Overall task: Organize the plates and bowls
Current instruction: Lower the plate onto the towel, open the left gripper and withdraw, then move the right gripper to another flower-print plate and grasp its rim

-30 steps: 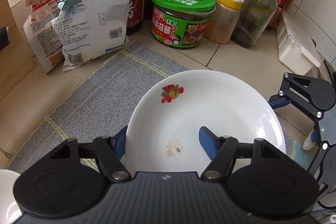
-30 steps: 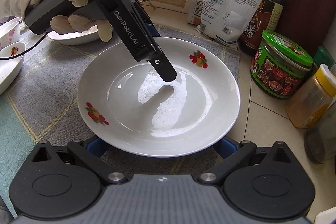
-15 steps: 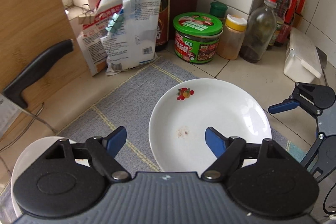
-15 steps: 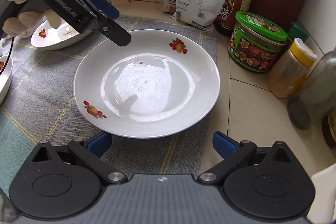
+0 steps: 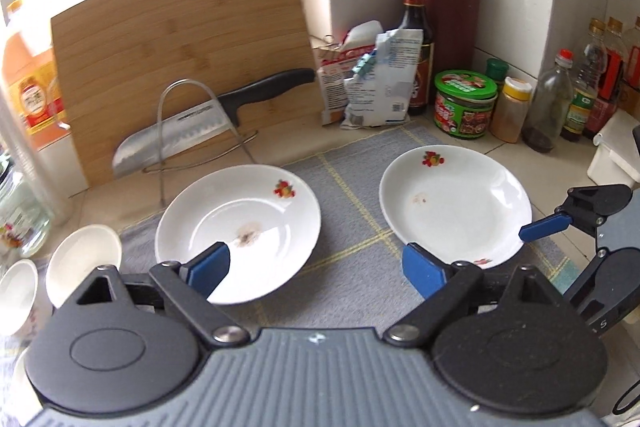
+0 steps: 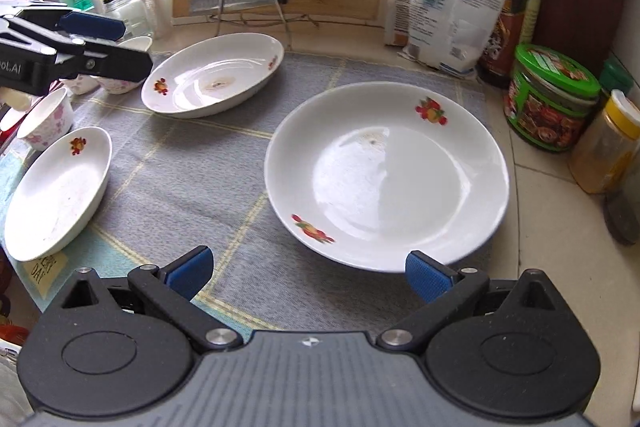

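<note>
A white fruit-print plate (image 5: 456, 203) lies on the grey mat (image 5: 352, 267) at the right; it also shows in the right wrist view (image 6: 386, 175). A second plate (image 5: 240, 231) with a brown stain lies to its left, and shows in the right wrist view (image 6: 214, 73). A third plate (image 6: 56, 193) lies at the mat's left edge. Small bowls (image 5: 82, 259) (image 6: 46, 119) stand at the left. My left gripper (image 5: 316, 269) is open and empty, above the mat between the two plates. My right gripper (image 6: 306, 273) is open and empty, just in front of the right plate.
A cutting board (image 5: 180, 55) and a knife on a wire rack (image 5: 208, 119) stand at the back. Bags (image 5: 372, 79), a sauce bottle (image 5: 416, 39), a green jar (image 5: 464, 103), a spice shaker (image 5: 512, 109) and bottles crowd the back right. A white box (image 5: 616, 151) sits at the right.
My left gripper let go of the right plate, pulled back and up to the left, opening wide. My right gripper drew back from the plate, which stays on the mat.
</note>
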